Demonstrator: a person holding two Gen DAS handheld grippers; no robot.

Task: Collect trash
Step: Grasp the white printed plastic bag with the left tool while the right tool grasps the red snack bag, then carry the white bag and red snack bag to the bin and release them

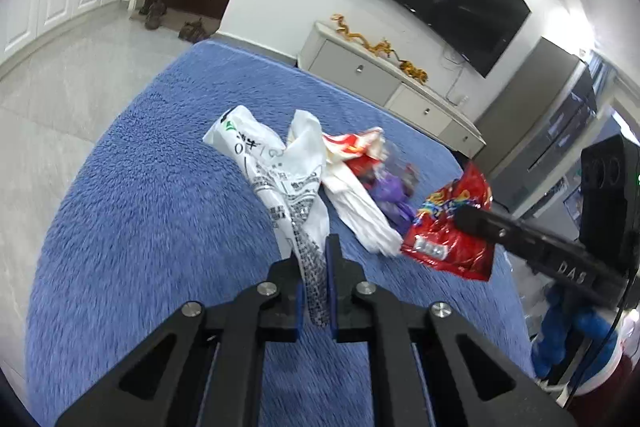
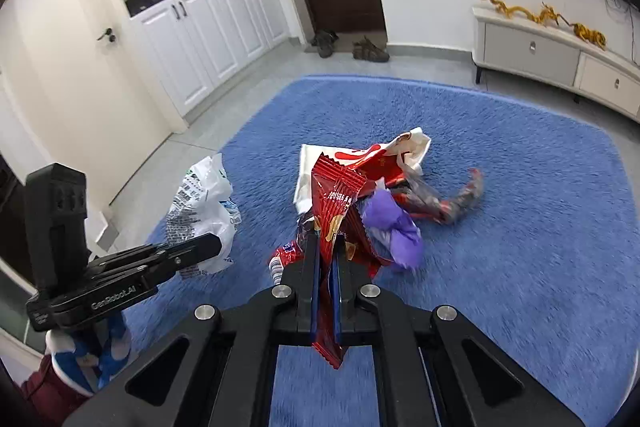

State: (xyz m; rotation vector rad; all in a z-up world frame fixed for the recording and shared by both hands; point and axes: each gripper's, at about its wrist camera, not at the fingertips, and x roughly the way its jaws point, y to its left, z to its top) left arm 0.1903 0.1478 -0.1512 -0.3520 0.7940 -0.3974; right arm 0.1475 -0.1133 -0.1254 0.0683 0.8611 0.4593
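Holding 2 pieces at once, you are pinching the white printed plastic bag [image 1: 296, 203] in the left tool [image 1: 316, 267] and the red foil snack wrapper [image 2: 334, 227] in the right tool [image 2: 326, 259], both clamped narrow on thin film. Each piece is trailing forward from its jaws toward the heap of red-and-white and purple wrappers [image 2: 396, 195] on the shaggy blue rug [image 2: 520, 227]. That heap is lying just ahead of your right tool, nearer than your left.
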